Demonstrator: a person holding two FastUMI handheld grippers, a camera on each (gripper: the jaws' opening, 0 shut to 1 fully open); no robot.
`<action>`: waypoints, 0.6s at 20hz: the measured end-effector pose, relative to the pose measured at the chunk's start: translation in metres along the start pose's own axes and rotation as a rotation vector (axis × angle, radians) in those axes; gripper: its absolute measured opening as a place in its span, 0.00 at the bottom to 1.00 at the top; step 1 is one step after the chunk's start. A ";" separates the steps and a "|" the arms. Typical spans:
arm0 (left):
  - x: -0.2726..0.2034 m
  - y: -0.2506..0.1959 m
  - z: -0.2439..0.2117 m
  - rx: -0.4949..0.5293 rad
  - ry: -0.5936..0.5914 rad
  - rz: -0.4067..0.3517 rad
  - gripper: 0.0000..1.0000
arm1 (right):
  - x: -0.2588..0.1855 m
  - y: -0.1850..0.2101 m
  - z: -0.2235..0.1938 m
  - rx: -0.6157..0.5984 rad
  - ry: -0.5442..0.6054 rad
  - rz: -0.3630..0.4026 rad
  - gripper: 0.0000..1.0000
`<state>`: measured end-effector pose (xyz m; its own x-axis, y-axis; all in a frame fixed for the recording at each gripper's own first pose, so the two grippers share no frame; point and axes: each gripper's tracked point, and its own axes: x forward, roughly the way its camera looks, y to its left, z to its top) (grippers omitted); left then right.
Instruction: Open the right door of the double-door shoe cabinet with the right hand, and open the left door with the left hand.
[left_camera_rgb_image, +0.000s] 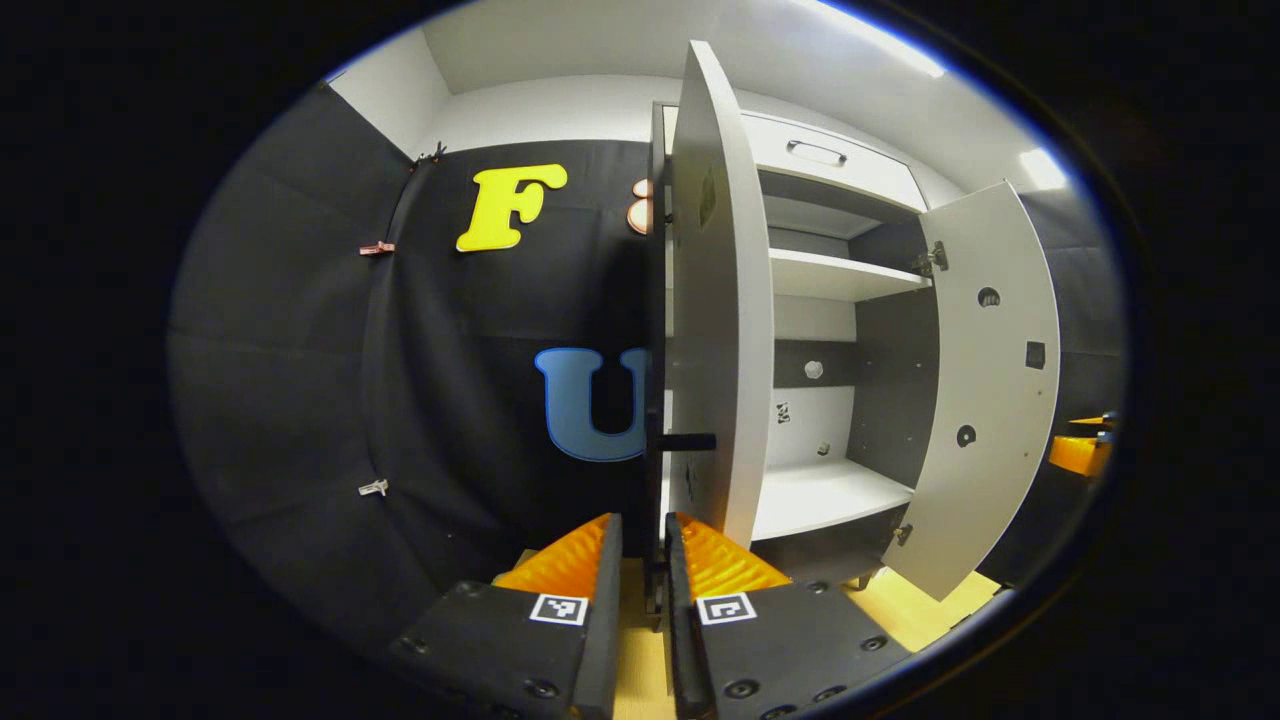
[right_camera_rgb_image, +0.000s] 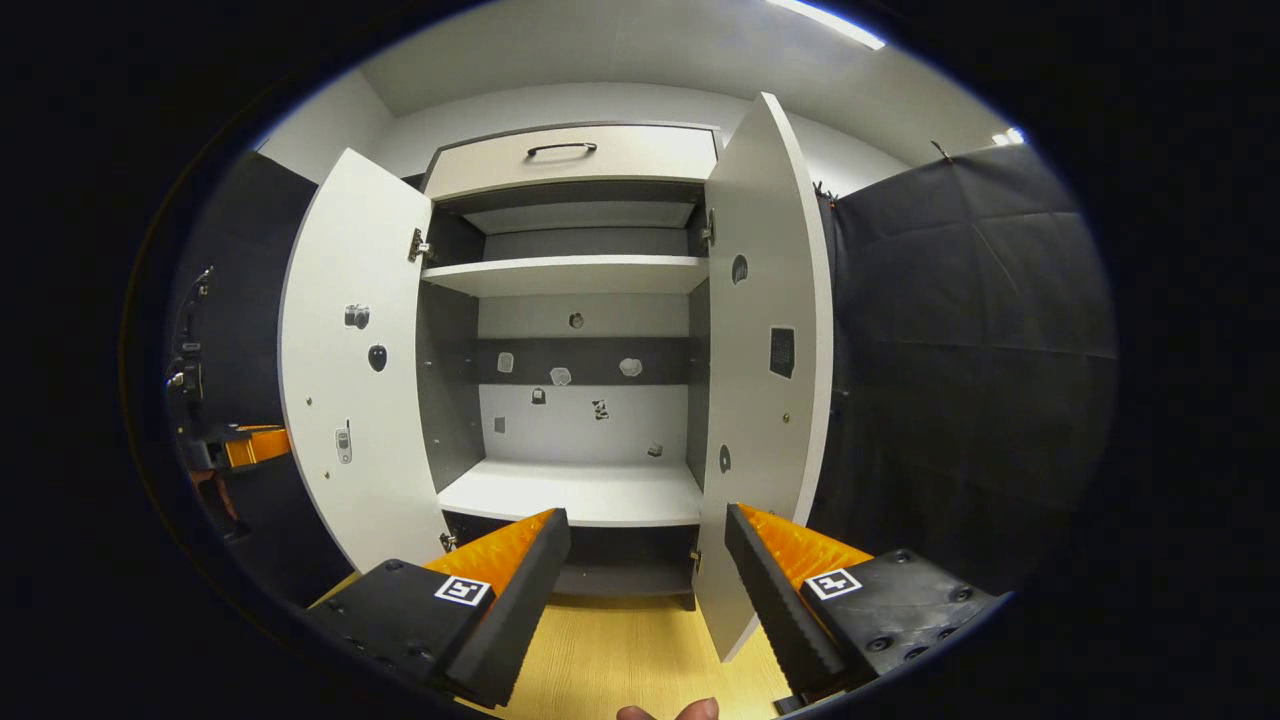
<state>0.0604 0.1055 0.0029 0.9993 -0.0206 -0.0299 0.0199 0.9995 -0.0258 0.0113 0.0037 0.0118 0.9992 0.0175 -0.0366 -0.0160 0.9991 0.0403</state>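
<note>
Both doors of the shoe cabinet (left_camera_rgb_image: 830, 330) are standing open. In the left gripper view, the left gripper (left_camera_rgb_image: 643, 545) is sitting at the free edge of the left door (left_camera_rgb_image: 715, 300), seen edge-on, its jaws nearly closed with a thin gap; whether they are pinching the edge is hard to tell. A dark handle (left_camera_rgb_image: 688, 441) is sticking out just above. The right door (left_camera_rgb_image: 990, 390) is swinging wide.

In the right gripper view, the right gripper (right_camera_rgb_image: 648, 545) is hanging wide open, holding nothing, before the lower shelf (right_camera_rgb_image: 580, 492). The right door (right_camera_rgb_image: 770, 350) is standing beside its right finger.
</note>
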 end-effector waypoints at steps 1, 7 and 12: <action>-0.006 0.001 0.000 -0.001 -0.001 0.005 0.30 | 0.000 -0.001 0.000 -0.001 0.000 0.000 0.98; -0.037 -0.008 0.003 -0.008 0.000 0.017 0.56 | 0.002 -0.002 0.008 -0.001 -0.012 0.007 0.98; -0.053 -0.018 0.005 -0.006 -0.015 0.011 0.87 | 0.004 0.001 0.015 -0.005 -0.022 0.011 0.98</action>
<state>0.0071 0.0888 0.0103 0.9998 -0.0091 -0.0152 0.0086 0.9995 -0.0320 0.0156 0.0041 0.0267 0.9995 0.0281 -0.0143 -0.0275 0.9990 0.0360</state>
